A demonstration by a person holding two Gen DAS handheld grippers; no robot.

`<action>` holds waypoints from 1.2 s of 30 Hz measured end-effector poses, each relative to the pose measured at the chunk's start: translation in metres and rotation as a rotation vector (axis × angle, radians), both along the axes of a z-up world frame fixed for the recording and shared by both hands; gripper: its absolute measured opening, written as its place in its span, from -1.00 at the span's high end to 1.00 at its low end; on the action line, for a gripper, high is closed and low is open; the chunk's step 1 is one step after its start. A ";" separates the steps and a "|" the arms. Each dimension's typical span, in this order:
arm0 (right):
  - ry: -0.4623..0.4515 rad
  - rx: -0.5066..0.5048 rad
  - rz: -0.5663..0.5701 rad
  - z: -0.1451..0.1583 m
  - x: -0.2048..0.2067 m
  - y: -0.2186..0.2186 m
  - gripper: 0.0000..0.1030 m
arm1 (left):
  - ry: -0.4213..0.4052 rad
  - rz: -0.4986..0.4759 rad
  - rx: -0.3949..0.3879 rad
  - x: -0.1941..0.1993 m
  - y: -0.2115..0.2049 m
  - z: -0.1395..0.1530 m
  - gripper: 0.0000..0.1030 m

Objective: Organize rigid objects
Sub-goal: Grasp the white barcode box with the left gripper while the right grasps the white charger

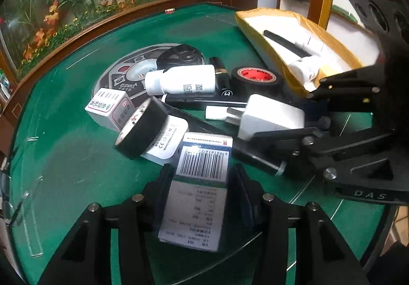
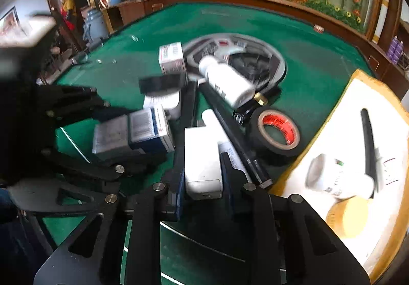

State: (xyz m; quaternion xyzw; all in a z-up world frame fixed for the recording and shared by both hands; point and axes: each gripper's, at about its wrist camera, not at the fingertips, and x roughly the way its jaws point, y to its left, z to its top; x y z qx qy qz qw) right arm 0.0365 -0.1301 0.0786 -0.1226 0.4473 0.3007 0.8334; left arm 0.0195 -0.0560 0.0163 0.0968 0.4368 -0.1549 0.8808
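My left gripper is shut on a white and blue medicine box with a barcode; it also shows in the right wrist view, held by the left gripper. My right gripper is shut on a white plug adapter, seen in the left wrist view with its prongs pointing left, held by the right gripper. A yellow-rimmed tray at the right holds a white jar, a black pen and a yellow roll.
On the green table lie a white bottle, black tape rolls, a small pink-white box, a black stick, a white tube and a white adapter. A wooden rail rims the table's far side.
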 end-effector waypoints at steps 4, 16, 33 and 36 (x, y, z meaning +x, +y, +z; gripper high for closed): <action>-0.026 0.026 0.008 -0.001 0.000 0.001 0.56 | -0.001 0.012 -0.022 -0.001 0.005 0.001 0.33; -0.057 0.084 -0.018 -0.006 -0.006 0.000 0.56 | -0.007 0.026 -0.018 0.003 0.000 0.001 0.33; -0.035 0.139 -0.052 -0.001 -0.004 -0.006 0.57 | -0.047 0.040 -0.050 0.001 0.005 0.009 0.33; -0.033 0.188 -0.080 0.006 -0.007 -0.014 0.57 | -0.065 0.040 -0.077 0.000 0.006 0.014 0.33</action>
